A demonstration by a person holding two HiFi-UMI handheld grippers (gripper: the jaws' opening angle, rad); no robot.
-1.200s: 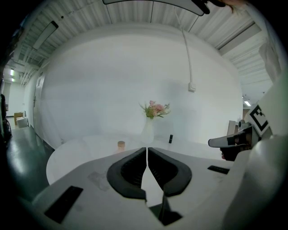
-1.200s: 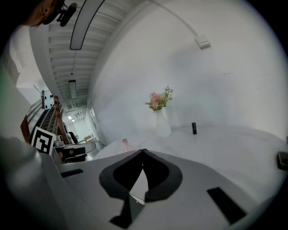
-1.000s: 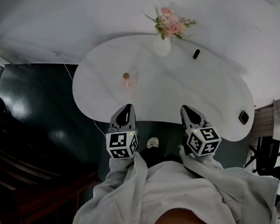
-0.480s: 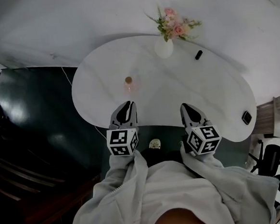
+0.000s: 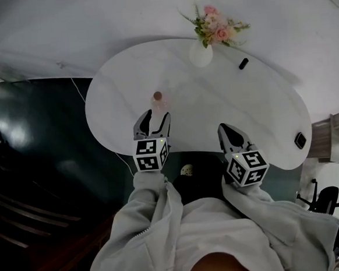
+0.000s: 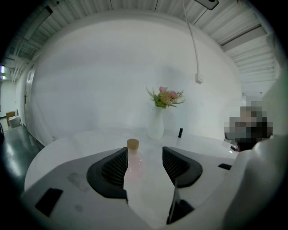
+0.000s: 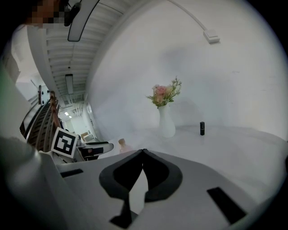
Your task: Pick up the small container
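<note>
Small container (image 6: 133, 159): translucent pale pink body, tan cap.
Table (image 5: 226, 110): white.
Vase (image 5: 201, 54): white.
Flowers (image 5: 217, 32): pink, green leaves.
Left gripper (image 5: 153, 117), right gripper (image 5: 225, 129): grey shells, black pads (image 6: 112, 168), black-and-white square-pattern cubes (image 5: 150, 154).
Floor (image 5: 46, 130): dark green.

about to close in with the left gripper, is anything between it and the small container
Nothing visible. The left gripper has just been opening its jaws, with nothing between them; only bare table lies between it and the small container just ahead. The vase stands well beyond.

Small container (image 5: 158, 99) on table (image 5: 243, 111), vase (image 5: 201, 54) behind, rightward.
</note>
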